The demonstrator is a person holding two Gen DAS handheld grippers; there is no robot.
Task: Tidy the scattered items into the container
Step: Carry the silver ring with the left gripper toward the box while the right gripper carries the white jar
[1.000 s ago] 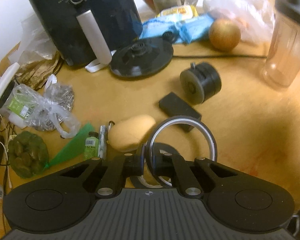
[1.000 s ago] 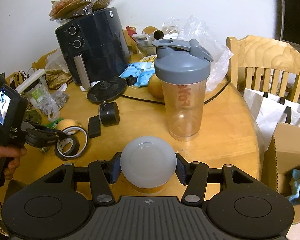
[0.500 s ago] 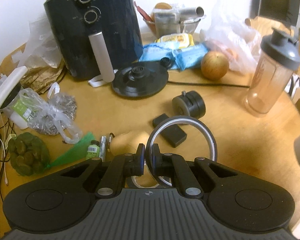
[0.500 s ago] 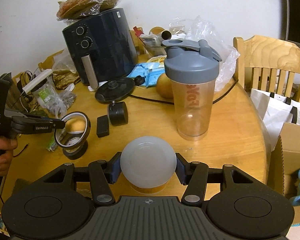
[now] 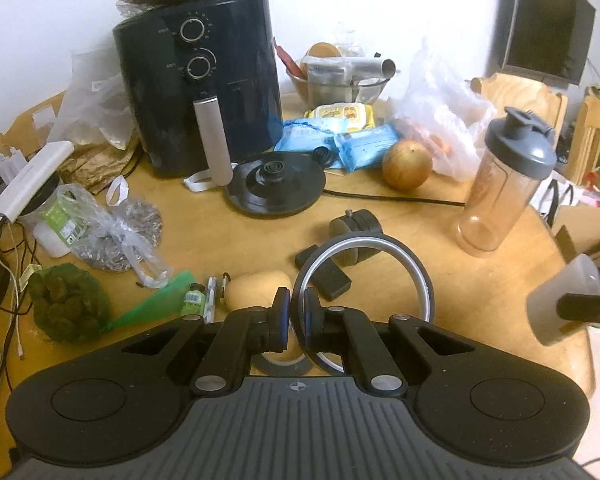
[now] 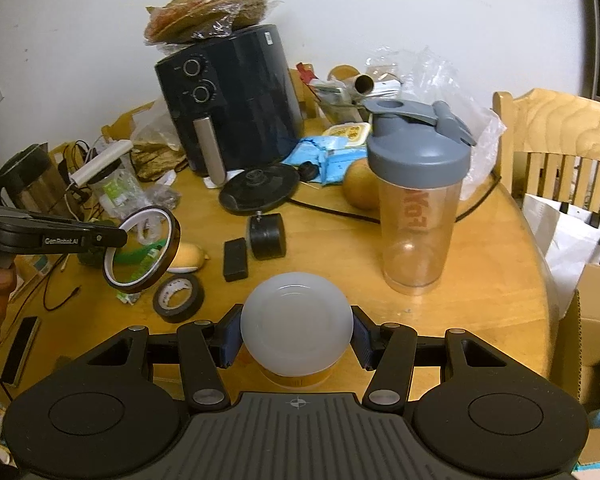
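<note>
My left gripper (image 5: pixel 296 309) is shut on the rim of a thin dark tape ring (image 5: pixel 364 239) and holds it upright in the air above the wooden table (image 5: pixel 400 216). The right wrist view shows that ring (image 6: pixel 175 236) hanging at the left, over a black tape roll (image 6: pixel 179 298) lying flat. My right gripper (image 6: pixel 296 336) is shut on a white-lidded jar (image 6: pixel 296 316) with a yellow body, near the table's front edge. The jar (image 5: pixel 556 300) also shows at the right of the left wrist view. A cardboard box (image 6: pixel 596 320) stands beside the table at the right.
On the table lie a pale yellow oval lump (image 6: pixel 188 258), a small black block (image 6: pixel 235 259) and a caster wheel (image 6: pixel 266 232). Behind them stand a shaker bottle (image 6: pixel 416 208), a kettle base (image 6: pixel 258 190) and an air fryer (image 6: pixel 228 100). Bags and cables crowd the left.
My left gripper has risen from the table with the tape ring, leaving the black roll and the yellow lump below. The right gripper has stayed still with the jar.
</note>
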